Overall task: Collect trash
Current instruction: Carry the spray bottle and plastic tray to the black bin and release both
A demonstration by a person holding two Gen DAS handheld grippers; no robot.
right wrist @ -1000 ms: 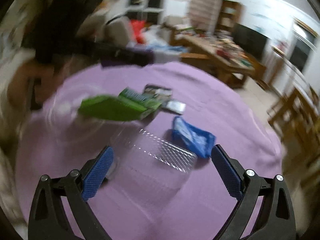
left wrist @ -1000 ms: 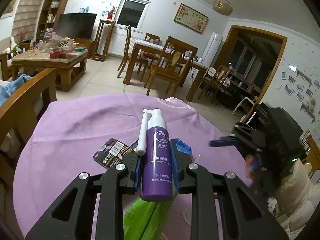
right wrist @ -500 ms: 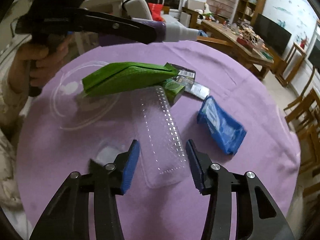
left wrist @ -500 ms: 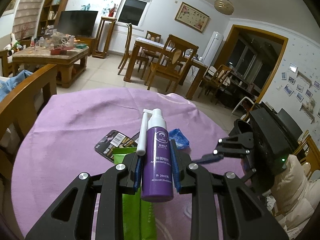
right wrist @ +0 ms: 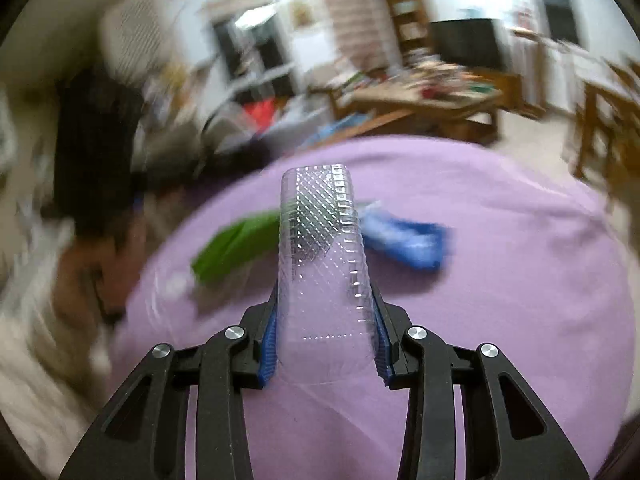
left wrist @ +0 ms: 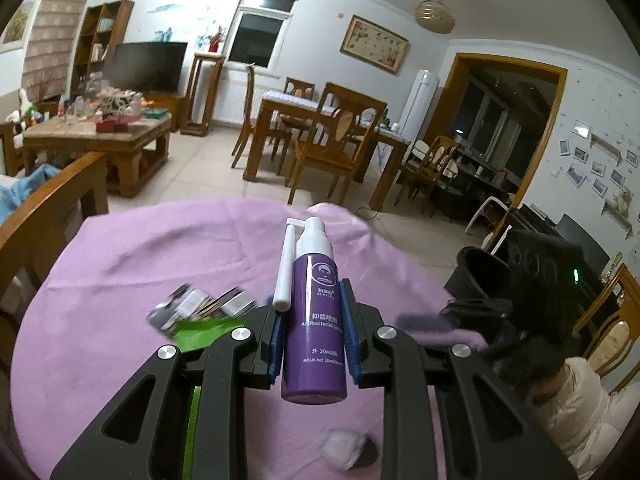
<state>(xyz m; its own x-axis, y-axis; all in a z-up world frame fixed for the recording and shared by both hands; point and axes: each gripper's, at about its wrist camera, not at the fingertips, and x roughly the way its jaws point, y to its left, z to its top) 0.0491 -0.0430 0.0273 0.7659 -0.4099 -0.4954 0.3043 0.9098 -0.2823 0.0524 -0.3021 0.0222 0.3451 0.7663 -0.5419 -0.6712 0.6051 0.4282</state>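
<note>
- Trash on the purple tablecloth (right wrist: 500,280): green packet (right wrist: 236,240), blue wrapper (right wrist: 404,238), dark printed card pack (left wrist: 200,304), small white wad (left wrist: 340,442).
- Right gripper (right wrist: 326,344): a second ago its jaws stood wide over the clear plastic tray (right wrist: 320,248) lying flat; they have just been closing and now clamp the tray by its long sides, far end raised off the cloth.
- Right wrist view heavily smeared; the hand looks to be swinging away with its load.
- Left gripper (left wrist: 312,340): unchanged, pads pressed on the purple spray bottle (left wrist: 314,320), held upright above the table.
- Judgement: both tongs loaded; next comes a drop-off. Black bin (left wrist: 476,276) stands beyond the table edge, likely destination.
- Four pieces remain.
</note>
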